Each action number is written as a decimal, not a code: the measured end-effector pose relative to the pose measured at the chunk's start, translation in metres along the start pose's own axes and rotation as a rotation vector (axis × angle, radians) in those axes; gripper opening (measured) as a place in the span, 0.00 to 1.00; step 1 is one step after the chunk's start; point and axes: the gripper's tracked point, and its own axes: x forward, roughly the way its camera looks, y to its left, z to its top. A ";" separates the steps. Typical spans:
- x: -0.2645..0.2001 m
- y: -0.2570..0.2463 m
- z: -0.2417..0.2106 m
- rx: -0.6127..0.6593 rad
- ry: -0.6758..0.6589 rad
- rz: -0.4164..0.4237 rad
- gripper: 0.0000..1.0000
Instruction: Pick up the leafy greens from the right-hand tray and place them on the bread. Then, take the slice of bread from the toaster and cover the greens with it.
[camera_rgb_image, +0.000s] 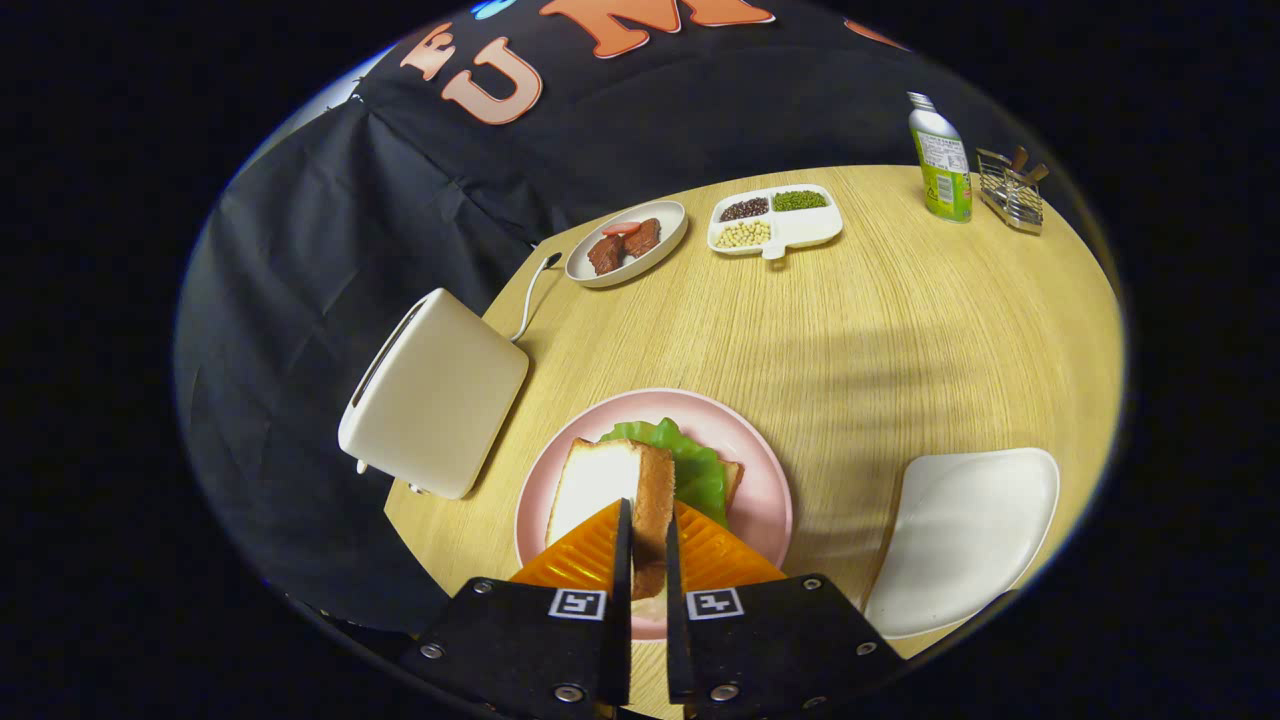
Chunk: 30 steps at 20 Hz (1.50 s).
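Observation:
My gripper (645, 525) is shut on a slice of bread (610, 490), which it holds on edge between both fingers, tilted to the left. Right below it lies a pink plate (765, 480) with the leafy greens (690, 465) spread on another slice of bread (733, 478), of which just a brown corner peeks out on the right. The held slice hangs over the left part of the greens. The white toaster (435, 395) stands to the left of the plate at the table's edge, its slot facing away.
A white tray (965, 535) lies to the right of the plate. At the table's far side are an oval dish with meat pieces (627, 243), a divided dish of beans (775, 220), a green bottle (941, 160) and a wire rack (1012, 190).

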 end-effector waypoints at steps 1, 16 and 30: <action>0.000 -0.003 0.001 -0.009 -0.010 -0.015 0.20; -0.097 0.017 0.117 -0.283 -0.509 -0.194 0.56; -0.197 0.057 0.172 -0.385 -1.008 -0.334 0.97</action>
